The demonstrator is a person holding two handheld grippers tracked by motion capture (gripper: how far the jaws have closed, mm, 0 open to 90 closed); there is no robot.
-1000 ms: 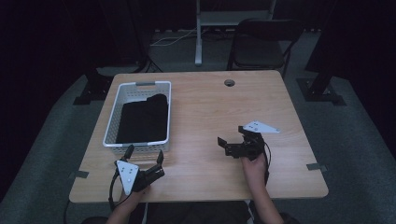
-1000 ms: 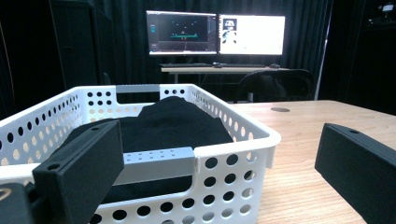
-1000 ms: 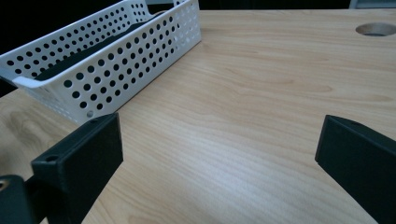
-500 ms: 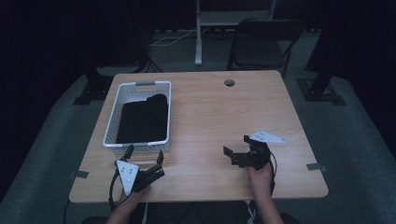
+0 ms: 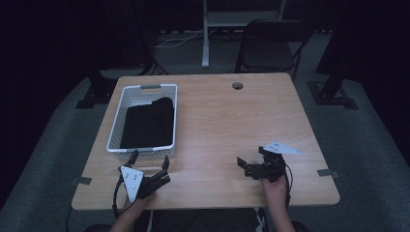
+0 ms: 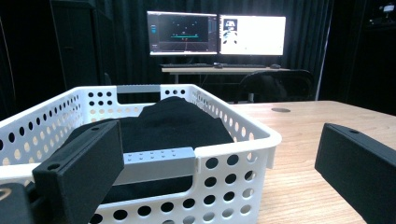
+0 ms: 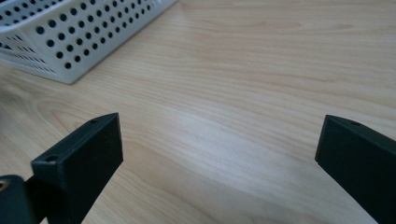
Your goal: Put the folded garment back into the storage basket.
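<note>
White basket (image 5: 114,129) is patterned with rows of round holes; its handle bar (image 6: 159,158) is seen as grey, dotted with tiny studs
Folded cloth (image 5: 147,123) inside is plain black
Table (image 5: 227,121) is seen as light wood, pale tan, streaked with fine grain lines
Left gripper (image 5: 150,162) and right gripper (image 5: 250,163) are matt black, each topped by pale grey plate
Chair (image 5: 273,46) is black; floor is seen as dark grey-green
</note>
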